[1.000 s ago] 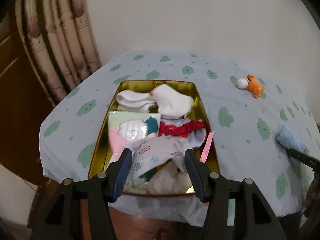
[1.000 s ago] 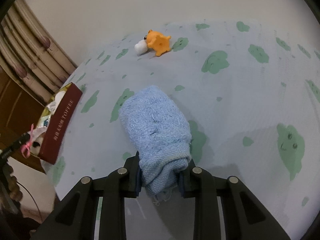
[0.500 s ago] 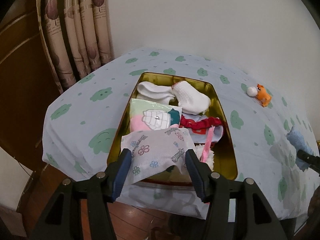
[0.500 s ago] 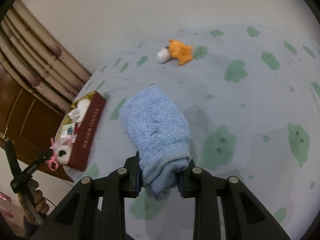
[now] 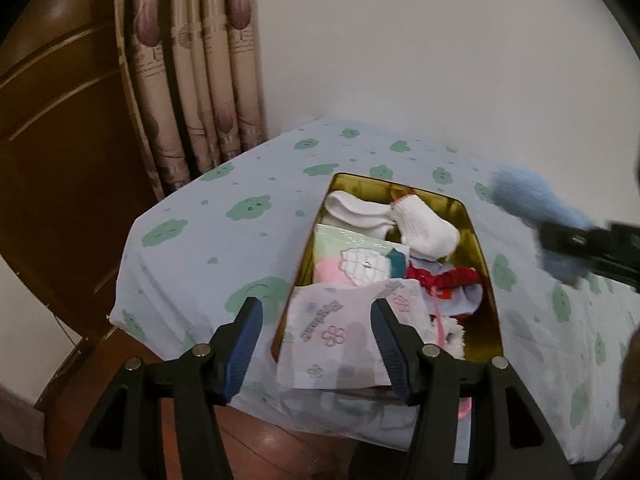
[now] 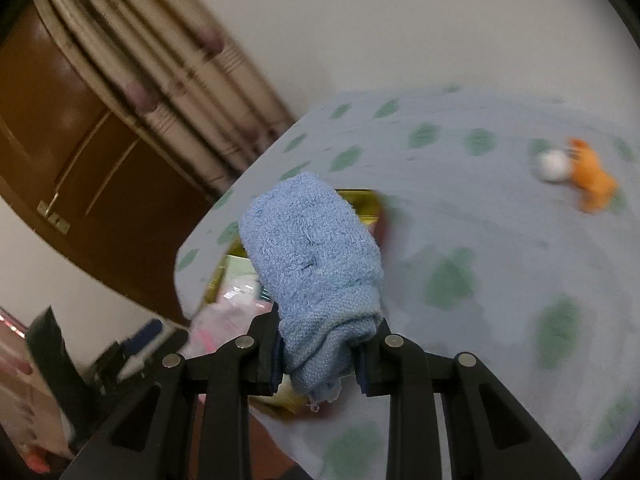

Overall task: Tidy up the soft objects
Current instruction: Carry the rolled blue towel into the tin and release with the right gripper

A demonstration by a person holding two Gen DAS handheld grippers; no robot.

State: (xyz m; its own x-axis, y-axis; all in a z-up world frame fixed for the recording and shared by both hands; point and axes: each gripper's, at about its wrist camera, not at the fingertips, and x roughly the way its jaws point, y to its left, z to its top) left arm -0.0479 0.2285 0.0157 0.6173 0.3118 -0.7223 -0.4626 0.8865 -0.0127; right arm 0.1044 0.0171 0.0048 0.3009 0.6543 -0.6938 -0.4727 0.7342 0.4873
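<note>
Right gripper [image 6: 316,354] swung over the tin [image 5: 476,220] — angled down, clamping blue towel [image 6: 316,248]

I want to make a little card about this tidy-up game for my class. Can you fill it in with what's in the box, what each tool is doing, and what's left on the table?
box: gold tin on the flowery tablecloth, open, nearly full
in box: white socks, red cloth, pink and green packet
over front rim: flowered tissue packet
left tool: open, either side of the tissue packet, pads not pressing it
right tool: shut on rolled blue towel, held up above the box
left on table: orange toy beside a white ball
</note>
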